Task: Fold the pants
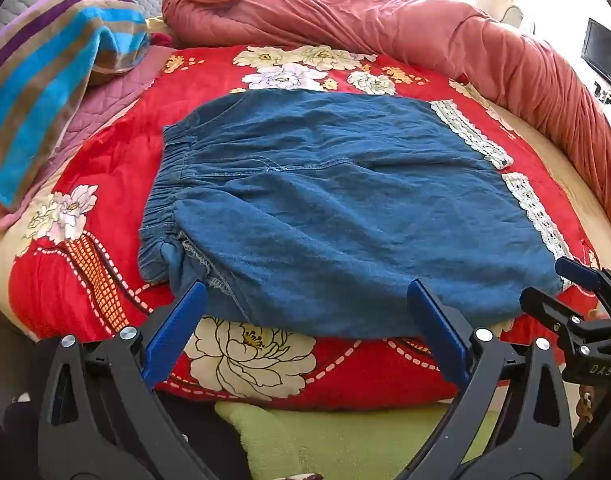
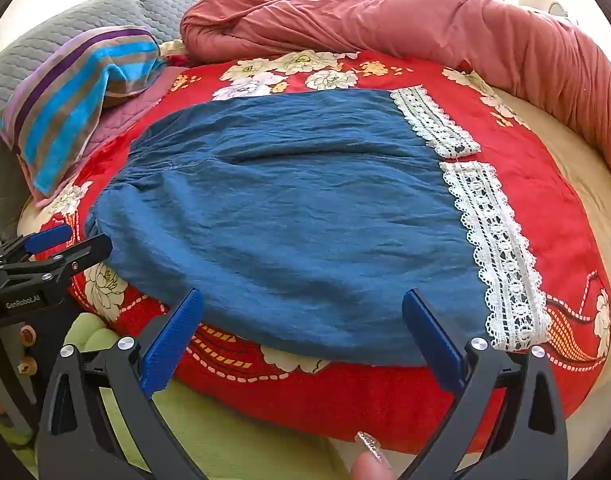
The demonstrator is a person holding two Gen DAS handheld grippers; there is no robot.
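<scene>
Blue denim pants [image 1: 329,208] lie spread flat on a red floral blanket [image 1: 117,160] on the bed, elastic waistband left, white lace cuffs [image 2: 493,248] right. Left gripper [image 1: 305,300] stands wide at the near edge, holding nothing. Right gripper [image 2: 301,308] likewise wide, empty. Striped towel [image 1: 45,92] and pink quilt [image 2: 425,24] lie beyond.

Red floral blanket [image 1: 117,168] spread across the bed, white peonies and dashed trim printed on it. Rumpled salmon-pink duvet [image 1: 425,28] bunched along the far and right edges. Striped blue, brown and purple towel [image 1: 45,80] on a mauve quilted pad [image 1: 101,108] at left, grey quilted pillows [image 2: 85,28] behind; lime-green plush fabric [image 1: 325,440] at the near edge.
</scene>
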